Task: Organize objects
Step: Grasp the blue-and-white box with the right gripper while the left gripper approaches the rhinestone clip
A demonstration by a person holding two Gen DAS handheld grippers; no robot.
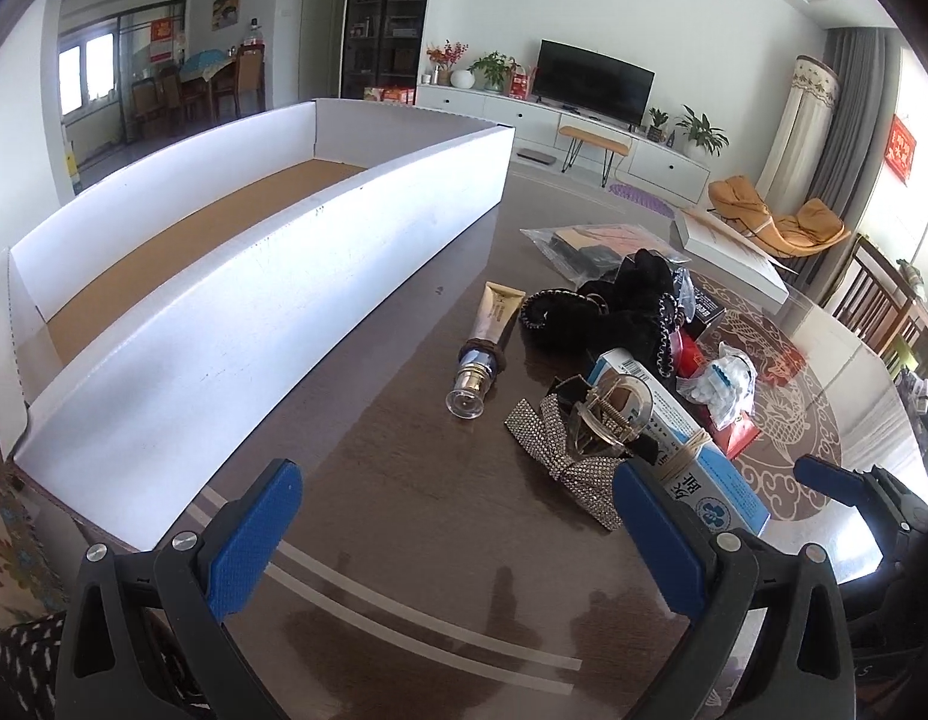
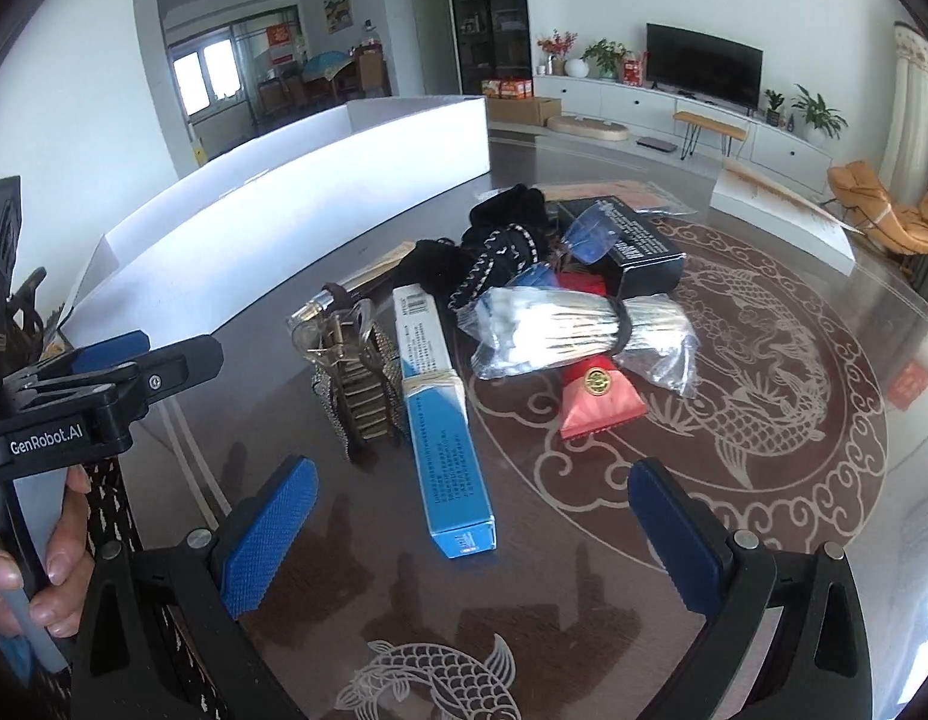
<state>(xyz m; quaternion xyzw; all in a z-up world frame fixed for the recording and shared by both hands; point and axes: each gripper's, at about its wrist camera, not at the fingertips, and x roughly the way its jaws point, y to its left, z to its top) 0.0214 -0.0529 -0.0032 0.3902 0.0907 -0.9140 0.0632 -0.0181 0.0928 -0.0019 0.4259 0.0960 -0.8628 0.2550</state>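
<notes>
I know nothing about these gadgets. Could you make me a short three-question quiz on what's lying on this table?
1. True or false: the white box already holds items.
2. What lies on the red packet? A) bag of cotton swabs B) a cup
3. Are the left gripper and right gripper open or shut?

Key: 1 false, only its brown floor shows; 2 A; 3 both open, holding nothing.

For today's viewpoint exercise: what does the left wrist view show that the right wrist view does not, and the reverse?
Only the left wrist view shows the white box's brown floor and the whole cream tube. Only the right wrist view shows the cotton swab bag, the red comb and a hand holding the left tool. Both show the blue carton, the clear hair claw and the open right tool.
</notes>
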